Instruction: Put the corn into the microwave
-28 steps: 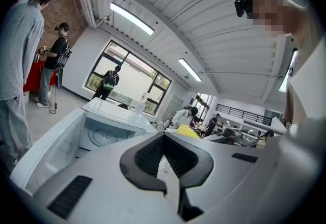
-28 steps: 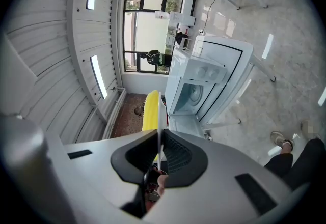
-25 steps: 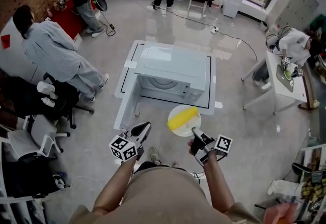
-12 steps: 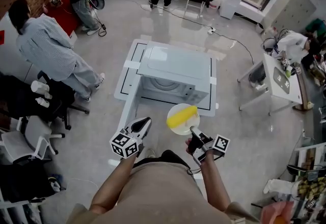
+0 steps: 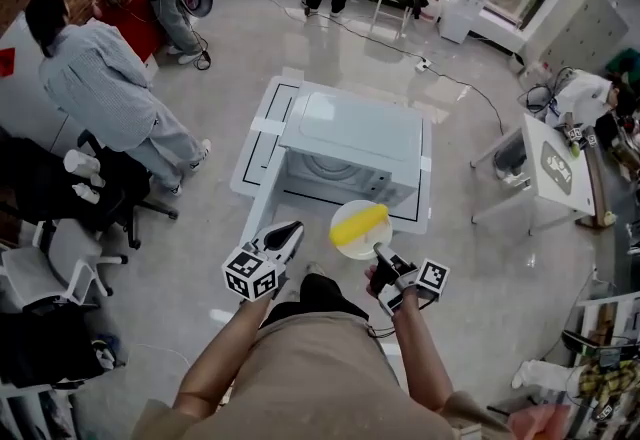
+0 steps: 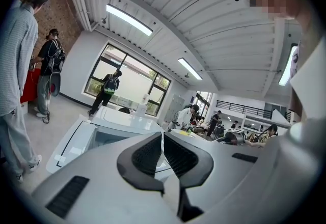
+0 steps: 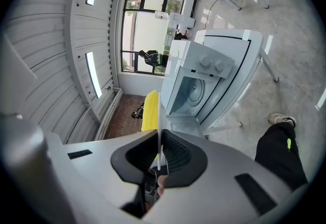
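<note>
A yellow corn cob [image 5: 358, 226] lies on a white plate [image 5: 373, 241] held just in front of the white microwave [image 5: 355, 133]. The microwave's cavity [image 5: 322, 168] faces me and stands open. My right gripper [image 5: 380, 254] is shut on the plate's near rim. In the right gripper view the plate [image 7: 159, 116] shows edge-on between the pads, with the corn [image 7: 150, 111] beyond and the microwave [image 7: 206, 83] behind it. My left gripper [image 5: 288, 232] hangs left of the plate, shut and holding nothing. Its pads [image 6: 145, 154] meet in the left gripper view, with the microwave [image 6: 114, 125] ahead.
The microwave sits on a low white table [image 5: 262, 143] with black lines. A seated person [image 5: 100, 88] and chairs [image 5: 70, 258] are on the left. A second white table [image 5: 555, 168] stands on the right. More people stand at the far wall, with cables on the floor.
Both grippers and the plate with the corn have drifted a little toward the microwave, which now sits nearer in view. The grip on the plate is unchanged.
</note>
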`<state>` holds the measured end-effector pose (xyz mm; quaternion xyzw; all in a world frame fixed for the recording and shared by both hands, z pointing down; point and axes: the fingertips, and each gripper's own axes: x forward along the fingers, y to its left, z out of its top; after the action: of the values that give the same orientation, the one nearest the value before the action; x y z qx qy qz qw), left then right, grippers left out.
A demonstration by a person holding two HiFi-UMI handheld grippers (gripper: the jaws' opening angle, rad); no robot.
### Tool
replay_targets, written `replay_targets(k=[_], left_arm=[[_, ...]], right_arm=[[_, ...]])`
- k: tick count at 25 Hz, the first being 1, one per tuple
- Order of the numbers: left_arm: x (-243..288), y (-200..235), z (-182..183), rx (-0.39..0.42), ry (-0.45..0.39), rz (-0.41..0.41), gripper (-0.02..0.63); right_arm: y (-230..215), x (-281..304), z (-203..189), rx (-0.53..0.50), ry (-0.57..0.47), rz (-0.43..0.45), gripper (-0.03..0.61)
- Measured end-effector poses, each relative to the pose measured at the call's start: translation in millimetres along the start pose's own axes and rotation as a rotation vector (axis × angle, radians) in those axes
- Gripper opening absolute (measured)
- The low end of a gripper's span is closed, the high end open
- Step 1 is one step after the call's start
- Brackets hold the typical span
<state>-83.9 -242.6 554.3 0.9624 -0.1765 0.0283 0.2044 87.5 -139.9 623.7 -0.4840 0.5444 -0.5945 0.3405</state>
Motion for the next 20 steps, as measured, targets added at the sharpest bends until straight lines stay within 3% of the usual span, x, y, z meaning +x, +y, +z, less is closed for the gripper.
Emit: replay_targets(k=[10, 20], left_arm=[[21.2, 15.9, 5.8, 0.024, 0.009, 0.024, 0.005], [51.4, 21.5, -6.9, 0.062, 0.079, 0.035, 0.005]], right_arm=[[-23.2, 36.6, 20.0, -0.004, 0.013, 0.011, 0.025], [-78.3, 73.9, 45.4, 0.001, 0.035, -0.024, 0.025]])
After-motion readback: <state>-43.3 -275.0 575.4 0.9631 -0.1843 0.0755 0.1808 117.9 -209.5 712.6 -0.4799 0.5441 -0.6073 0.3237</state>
